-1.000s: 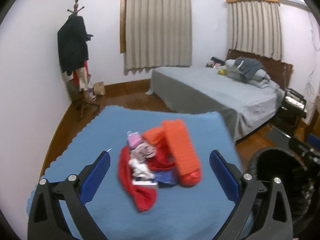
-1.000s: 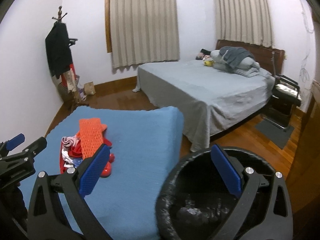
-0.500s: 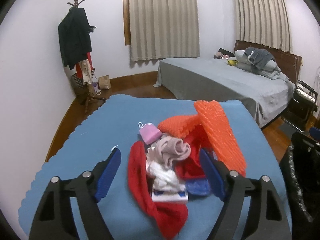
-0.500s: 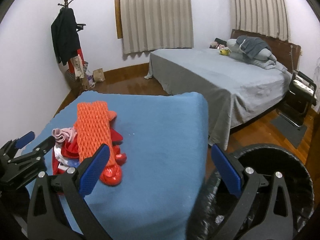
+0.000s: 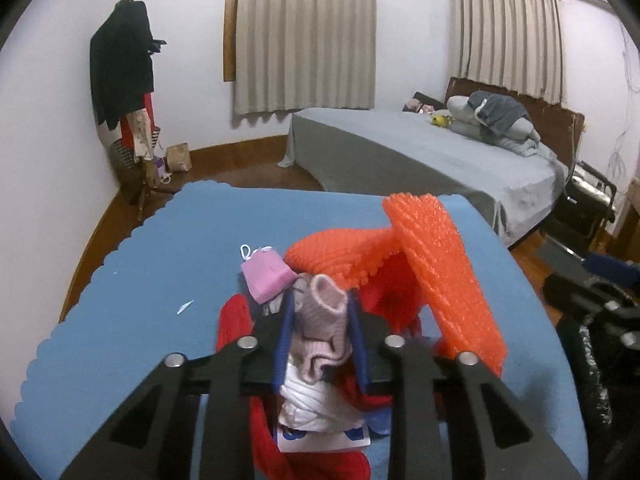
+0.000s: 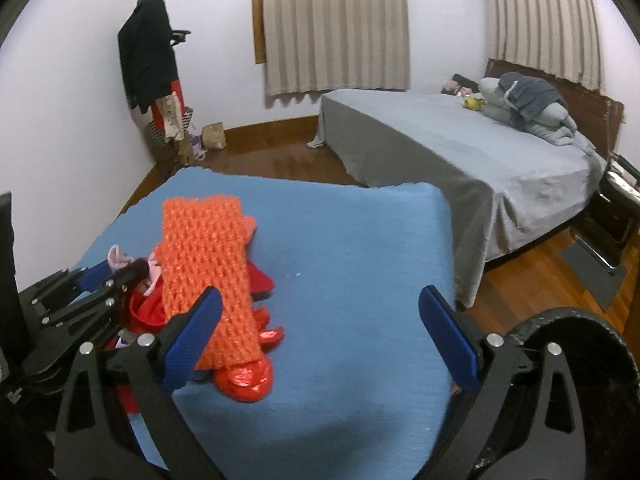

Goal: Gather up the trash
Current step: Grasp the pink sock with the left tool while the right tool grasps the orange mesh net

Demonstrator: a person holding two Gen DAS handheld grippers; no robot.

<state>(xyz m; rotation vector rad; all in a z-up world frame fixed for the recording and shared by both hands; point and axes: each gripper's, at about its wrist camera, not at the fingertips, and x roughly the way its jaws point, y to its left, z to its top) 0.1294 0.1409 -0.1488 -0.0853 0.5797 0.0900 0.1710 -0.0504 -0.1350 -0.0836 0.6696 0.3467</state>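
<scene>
The left claw (image 5: 320,320) is clamped narrow on a pink sock (image 5: 324,320) in the trash pile (image 5: 360,320) at the table's (image 5: 160,280) near side. The right claw (image 6: 320,332) gapes wide over bare blue cloth near the table's right edge. The black bin (image 6: 580,360) sits just beyond that edge; its contents are hidden. Farther off stands the bed (image 6: 460,152).

The left gripper (image 5: 320,316) covers much of the trash pile (image 5: 360,280) — the white label (image 5: 320,438) beneath stays unreadable. The bin (image 6: 580,380) is cut off at the right wrist view's edge, its contents lost in shadow — the right gripper's (image 6: 320,332) handles masking its rim.
</scene>
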